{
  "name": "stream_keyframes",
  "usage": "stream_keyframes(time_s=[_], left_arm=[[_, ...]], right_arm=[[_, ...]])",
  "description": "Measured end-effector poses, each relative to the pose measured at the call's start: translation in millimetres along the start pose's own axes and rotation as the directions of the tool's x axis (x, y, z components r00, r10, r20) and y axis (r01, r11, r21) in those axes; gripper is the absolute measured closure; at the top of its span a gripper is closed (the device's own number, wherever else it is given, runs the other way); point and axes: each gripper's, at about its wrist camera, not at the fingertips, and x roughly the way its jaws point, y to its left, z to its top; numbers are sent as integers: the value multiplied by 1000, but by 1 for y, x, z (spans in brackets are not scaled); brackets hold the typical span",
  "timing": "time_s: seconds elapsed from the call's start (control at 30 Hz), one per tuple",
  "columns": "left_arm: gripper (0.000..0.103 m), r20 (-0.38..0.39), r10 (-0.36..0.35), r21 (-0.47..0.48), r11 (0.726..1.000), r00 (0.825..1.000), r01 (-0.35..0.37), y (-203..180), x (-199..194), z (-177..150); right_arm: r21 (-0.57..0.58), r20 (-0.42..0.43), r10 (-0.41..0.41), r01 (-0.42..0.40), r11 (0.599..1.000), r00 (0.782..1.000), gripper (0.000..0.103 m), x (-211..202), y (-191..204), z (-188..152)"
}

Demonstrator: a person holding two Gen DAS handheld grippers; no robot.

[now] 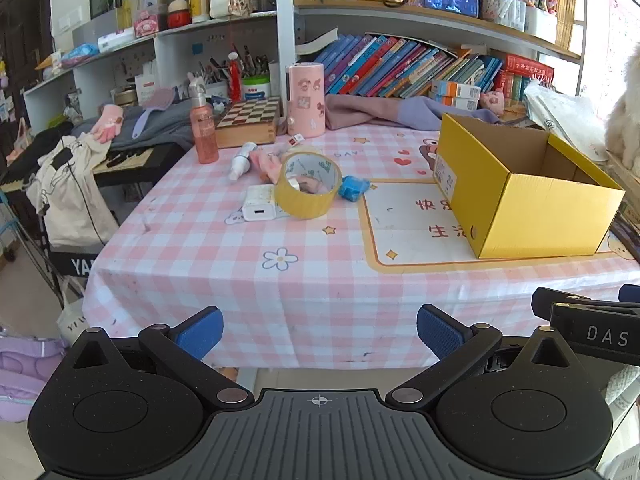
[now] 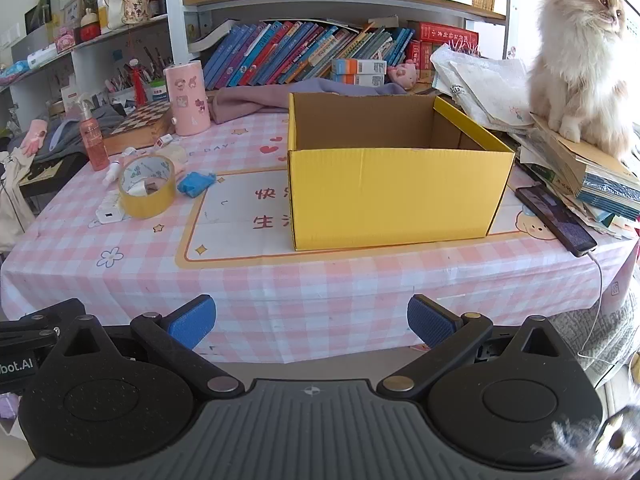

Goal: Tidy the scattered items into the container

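Left claw (image 1: 320, 330) agape; boxy corrugated yellow carton (image 1: 556, 216).

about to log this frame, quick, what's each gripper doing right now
Left gripper: open, holding nothing, short of the table edge.
Right gripper: open, holding nothing, facing the yellow box.

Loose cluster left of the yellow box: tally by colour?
Yellow: 1, tape roll
White: 2, charger, small tube
Blue: 1, crumpled packet
Pink: 1, soft item behind the roll
Total: 5
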Motion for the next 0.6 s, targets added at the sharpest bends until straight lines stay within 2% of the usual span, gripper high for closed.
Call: stream_keyframes(time_s=[0.43, 0.6], left_arm=[[0, -26, -11, -13, 1000, 1000, 11, 0, 2, -3], [0, -49, -32, -68, 997, 998, 29, 8, 7, -5]], right_arm=[[2, 1, -2, 2, 1000, 1000, 0, -1, -1, -3], [5, -4, -5, 5, 1000, 1000, 0, -2, -2, -3]])
